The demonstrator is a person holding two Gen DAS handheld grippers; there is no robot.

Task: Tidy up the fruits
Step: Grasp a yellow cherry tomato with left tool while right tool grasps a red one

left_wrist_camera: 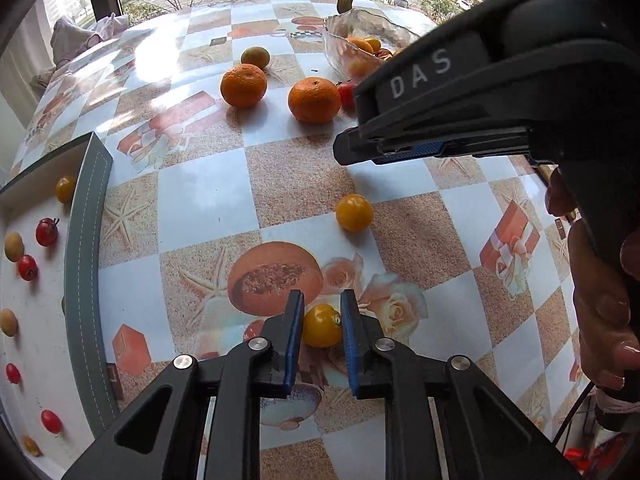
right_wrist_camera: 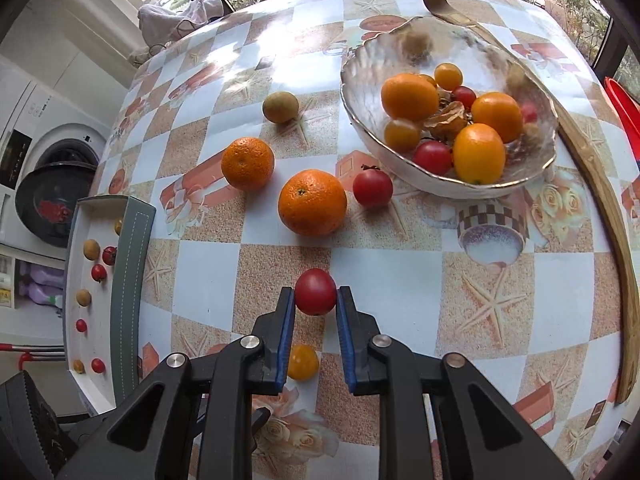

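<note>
My left gripper (left_wrist_camera: 321, 312) is shut on a yellow cherry tomato (left_wrist_camera: 321, 325) close above the table. My right gripper (right_wrist_camera: 316, 300) is shut on a red cherry tomato (right_wrist_camera: 315, 292) and holds it above the table; it shows in the left wrist view (left_wrist_camera: 360, 152) from the side. Another yellow tomato (left_wrist_camera: 353, 212) lies on the table, also below the right gripper (right_wrist_camera: 303, 362). Two oranges (right_wrist_camera: 312, 203) (right_wrist_camera: 248, 163), a red tomato (right_wrist_camera: 372, 187) and a greenish fruit (right_wrist_camera: 280, 107) lie loose. A glass bowl (right_wrist_camera: 360, 108) holds several fruits.
A white tray with a grey rim (left_wrist_camera: 82, 240) at the left holds several small red tomatoes and tan fruits in rows, also in the right wrist view (right_wrist_camera: 128, 264). A long wooden piece (right_wrist_camera: 600, 184) curves along the table's right side. A washing machine (right_wrist_camera: 48, 184) stands left.
</note>
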